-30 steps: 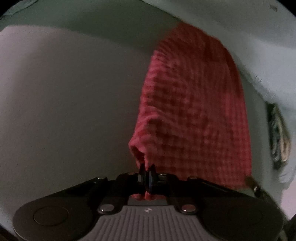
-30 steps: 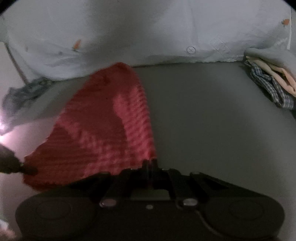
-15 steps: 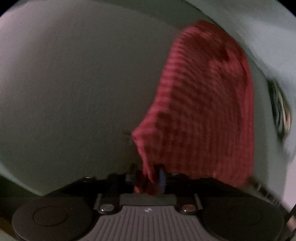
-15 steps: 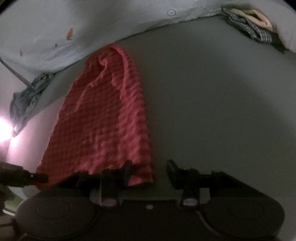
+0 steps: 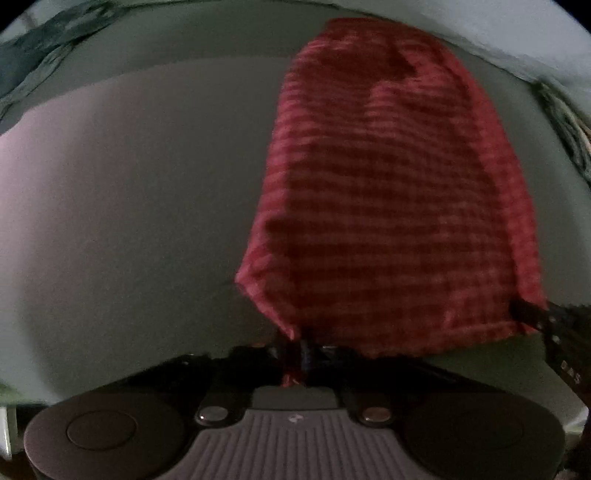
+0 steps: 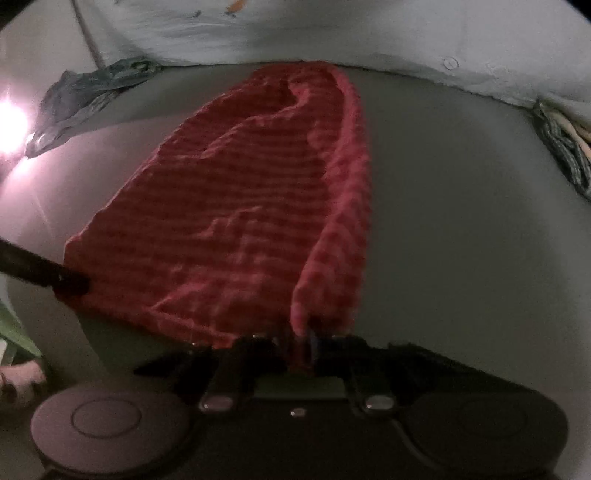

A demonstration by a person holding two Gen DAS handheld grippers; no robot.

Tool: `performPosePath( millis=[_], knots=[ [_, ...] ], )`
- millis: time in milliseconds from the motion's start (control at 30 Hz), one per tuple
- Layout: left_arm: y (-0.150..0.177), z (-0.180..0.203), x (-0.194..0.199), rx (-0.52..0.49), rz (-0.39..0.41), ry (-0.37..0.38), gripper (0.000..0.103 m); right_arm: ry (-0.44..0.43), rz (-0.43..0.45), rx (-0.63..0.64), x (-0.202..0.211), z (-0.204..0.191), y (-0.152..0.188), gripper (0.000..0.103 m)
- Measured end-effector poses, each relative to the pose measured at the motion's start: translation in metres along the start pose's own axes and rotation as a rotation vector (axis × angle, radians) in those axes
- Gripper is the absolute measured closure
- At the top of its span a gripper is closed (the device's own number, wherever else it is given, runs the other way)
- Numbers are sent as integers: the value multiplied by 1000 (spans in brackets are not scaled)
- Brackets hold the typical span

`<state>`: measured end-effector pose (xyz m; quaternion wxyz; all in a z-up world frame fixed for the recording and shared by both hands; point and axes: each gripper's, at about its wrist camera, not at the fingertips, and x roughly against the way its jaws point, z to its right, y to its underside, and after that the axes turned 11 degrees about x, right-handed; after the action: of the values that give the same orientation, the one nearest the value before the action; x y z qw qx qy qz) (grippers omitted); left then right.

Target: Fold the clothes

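Dim grey bench [image 6: 461, 229] carries the work, with pale patterned fabric [image 6: 332, 33] along its far edge, a crumpled blue-grey garment [image 6: 85, 92] at far left and a small stack of folded checked clothes [image 6: 565, 147] at far right. Stretched down the middle lies the red checked cloth [image 6: 236, 206], its far end resting on the bench and its near edge raised. Half a second ago the right claw [image 6: 301, 339] stood spread beside the cloth's near right corner; now it is pressed together, pinching that corner. The left claw [image 5: 295, 350] keeps its pinch on the near left corner, and it also shows as a dark bar at the left of the right wrist view. With both near corners gripped and the edge taut between them, the cloth looks ready to be carried toward its far end for a fold, though wrinkles near the far end may need smoothing
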<state>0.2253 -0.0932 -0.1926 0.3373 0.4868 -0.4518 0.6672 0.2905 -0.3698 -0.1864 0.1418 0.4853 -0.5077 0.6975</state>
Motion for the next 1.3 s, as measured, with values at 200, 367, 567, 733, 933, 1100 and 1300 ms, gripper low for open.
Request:
performPosePath(
  millis=[200, 367, 567, 733, 933, 1100, 1300],
  knots=[
    [1, -30, 27, 149, -49, 115, 98, -183, 32, -311, 39, 45, 15, 98],
    [0, -57, 37, 317, -105, 224, 97, -288, 37, -505, 49, 71, 30, 98],
    [-13, -71, 26, 473, -176, 304, 97, -357, 86, -652, 46, 90, 29, 98],
    [-42, -69, 30, 515, -153, 354, 97, -386, 157, -765, 43, 103, 11, 98],
    [-94, -63, 30, 555, -141, 420, 97, -438, 208, -946, 18, 129, -24, 98],
    [-168, -54, 24, 595, -110, 464, 97, -467, 234, -1073, -14, 160, -78, 96],
    [-253, -27, 37, 513, 139, 334, 58, -317, 353, -1008, -25, 182, -164, 53]
  ],
)
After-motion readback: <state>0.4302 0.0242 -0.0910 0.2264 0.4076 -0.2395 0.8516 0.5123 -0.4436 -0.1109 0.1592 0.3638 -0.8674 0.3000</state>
